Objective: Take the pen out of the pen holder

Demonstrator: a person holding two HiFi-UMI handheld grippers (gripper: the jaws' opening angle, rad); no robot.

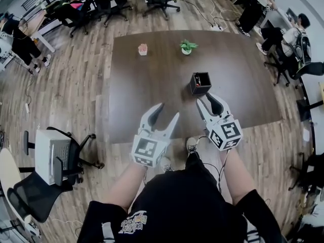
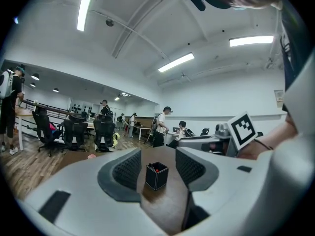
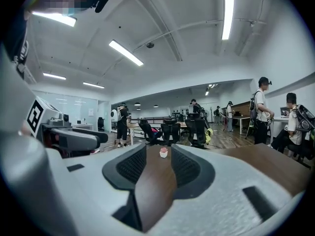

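Observation:
A black square pen holder (image 1: 200,83) stands on the brown table (image 1: 152,85), right of centre. A pen with a red tip (image 1: 198,79) sticks up inside it. My right gripper (image 1: 206,99) is open, its tips just short of the holder's near side and empty. Lower left, over the table's near edge, my left gripper (image 1: 168,110) is open and holds nothing. In the left gripper view the pen holder (image 2: 156,176) shows framed between the open jaws some way ahead, with the red pen tip (image 2: 157,169) at its top. The right gripper view looks past the holder.
A small pink pot (image 1: 143,48) (image 3: 163,152) and a green plant in a white pot (image 1: 188,46) stand near the table's far edge. Office chairs (image 1: 109,1) and people ring the room. A white chair (image 1: 55,153) sits left of me.

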